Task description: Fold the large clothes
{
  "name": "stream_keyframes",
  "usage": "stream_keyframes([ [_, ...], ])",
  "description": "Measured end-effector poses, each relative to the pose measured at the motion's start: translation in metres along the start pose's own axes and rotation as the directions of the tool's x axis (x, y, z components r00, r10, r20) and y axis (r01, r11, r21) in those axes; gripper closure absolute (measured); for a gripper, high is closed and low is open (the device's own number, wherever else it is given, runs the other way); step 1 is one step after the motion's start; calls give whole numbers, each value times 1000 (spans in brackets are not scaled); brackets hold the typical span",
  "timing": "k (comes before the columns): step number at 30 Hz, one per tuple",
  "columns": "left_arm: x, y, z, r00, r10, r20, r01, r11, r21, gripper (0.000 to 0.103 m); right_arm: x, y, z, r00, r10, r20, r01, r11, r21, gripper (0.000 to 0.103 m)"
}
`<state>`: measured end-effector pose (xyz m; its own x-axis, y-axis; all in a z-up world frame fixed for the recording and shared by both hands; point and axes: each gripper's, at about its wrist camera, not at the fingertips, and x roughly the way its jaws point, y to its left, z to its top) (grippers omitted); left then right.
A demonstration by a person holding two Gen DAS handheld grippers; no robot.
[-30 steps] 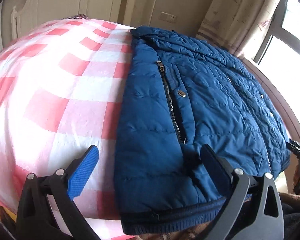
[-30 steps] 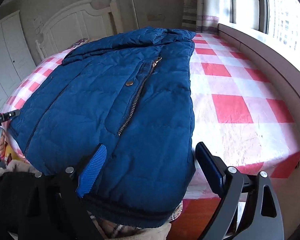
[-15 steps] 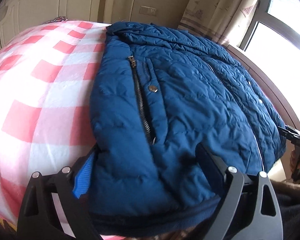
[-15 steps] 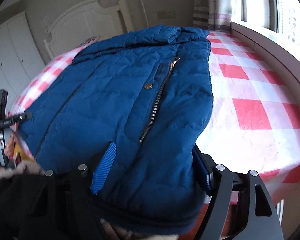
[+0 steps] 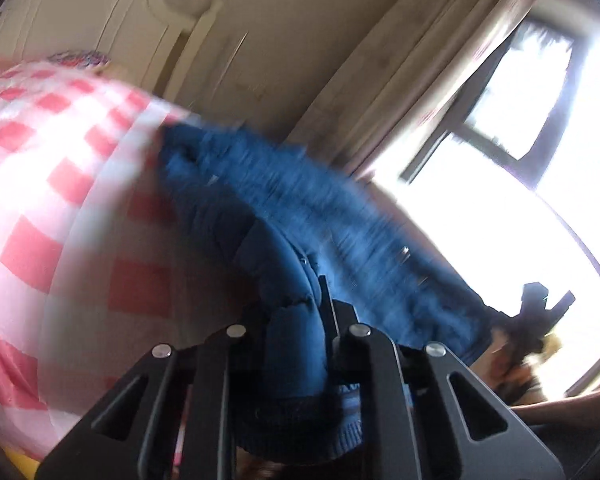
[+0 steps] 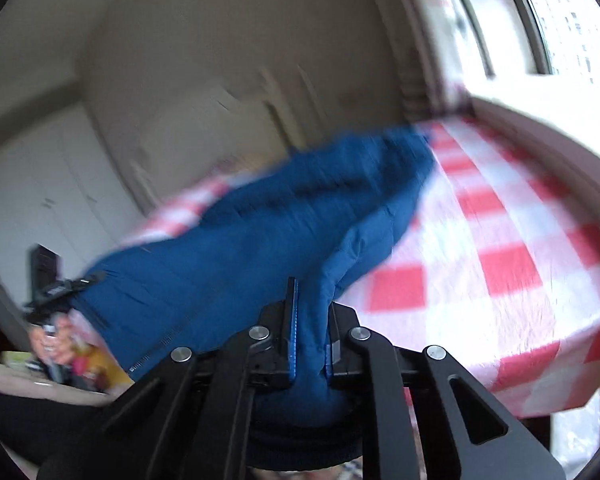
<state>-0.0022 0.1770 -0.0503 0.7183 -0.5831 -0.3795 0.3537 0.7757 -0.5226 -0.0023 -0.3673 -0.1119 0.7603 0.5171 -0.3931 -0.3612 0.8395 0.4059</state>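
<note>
A blue quilted jacket (image 5: 284,208) lies on a bed with a red and white checked sheet (image 5: 40,184). My left gripper (image 5: 296,320) is shut on the jacket's bottom hem at its left corner. My right gripper (image 6: 310,320) is shut on the hem at the jacket's right corner (image 6: 260,240). The hem is lifted off the bed (image 6: 500,248) and the jacket stretches away from both grippers toward the headboard. Both views are blurred by motion. Each gripper shows small in the other's view, the right one (image 5: 540,304) and the left one (image 6: 56,284).
A white headboard (image 5: 100,28) and beige wall stand behind the bed. A bright window (image 5: 520,152) with curtains is on the right side, with a sill (image 6: 540,120) along the bed's right edge. White wardrobe doors (image 6: 40,184) stand at the left.
Both grippers have closed on the jacket's hem and lifted it up off the bed. The cameras have tilted upward and the view has blurred.
</note>
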Motion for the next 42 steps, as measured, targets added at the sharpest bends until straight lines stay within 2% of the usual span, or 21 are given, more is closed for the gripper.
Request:
stream_keyframes([
  [2,-33,-10,7,995,-59,77,58,998,4,87,-37,21,12,995,60,83,-56,998,-42,89],
  [5,-87,-23,15,970,-147,192,144,989,28,86,-85,45,28,975,122,186,-103,989,-110,89],
  [6,-106,-30,17,955,-182,233,174,983,53,86,-99,55,34,965,150,215,-122,983,-140,89],
  [9,-132,-47,24,928,-240,287,214,970,118,84,-119,81,47,948,185,260,-130,968,-214,89],
  [11,-128,-54,34,929,-246,275,219,967,127,81,-112,87,59,953,165,255,-112,971,-211,89],
  [13,-103,-44,48,947,-220,232,211,976,63,81,-88,76,70,966,128,226,-97,985,-146,89],
  [17,-39,-8,74,969,-172,175,187,980,-72,80,-12,37,94,989,55,139,-56,998,4,89],
  [21,46,44,98,996,-67,55,78,967,-241,79,75,5,107,999,-34,8,33,992,119,89],
  [23,85,73,103,999,-19,-29,9,948,-318,75,112,-10,102,995,-75,-72,86,983,161,89],
  [25,116,97,104,992,21,-125,-68,920,-386,68,141,-29,98,985,-90,-151,123,965,232,87],
  [26,127,107,102,988,22,-155,-85,908,-411,56,161,-46,93,970,-89,-225,153,946,286,87],
  [28,132,121,99,990,12,-137,-71,898,-434,45,174,-66,84,961,-71,-269,168,917,361,84],
  [29,127,124,98,994,8,-111,-56,897,-439,35,173,-71,81,965,-43,-258,144,910,388,82],
  [30,117,128,98,997,10,-71,-40,896,-442,26,168,-78,77,973,1,-233,99,903,418,78],
  [31,108,133,99,999,30,-33,-42,894,-446,10,163,-80,75,976,24,-215,73,899,432,72],
  [32,95,138,99,998,59,11,-47,892,-449,6,154,-85,74,981,53,-186,36,895,444,69],
  [33,86,139,99,997,75,33,-52,892,-449,6,148,-87,74,984,66,-167,15,896,443,60],
  [34,75,144,101,995,89,48,-58,894,-445,6,137,-88,76,988,55,-143,11,906,424,35],
  [36,60,145,107,990,131,50,-99,906,-411,6,115,-81,83,995,-42,-88,70,936,344,4],
  [39,46,127,114,981,192,27,-177,944,-277,5,90,-67,100,999,-52,-11,53,973,226,4],
  [42,59,112,120,975,215,-52,-220,965,-145,3,83,-50,110,991,-131,-11,132,989,73,4],
])
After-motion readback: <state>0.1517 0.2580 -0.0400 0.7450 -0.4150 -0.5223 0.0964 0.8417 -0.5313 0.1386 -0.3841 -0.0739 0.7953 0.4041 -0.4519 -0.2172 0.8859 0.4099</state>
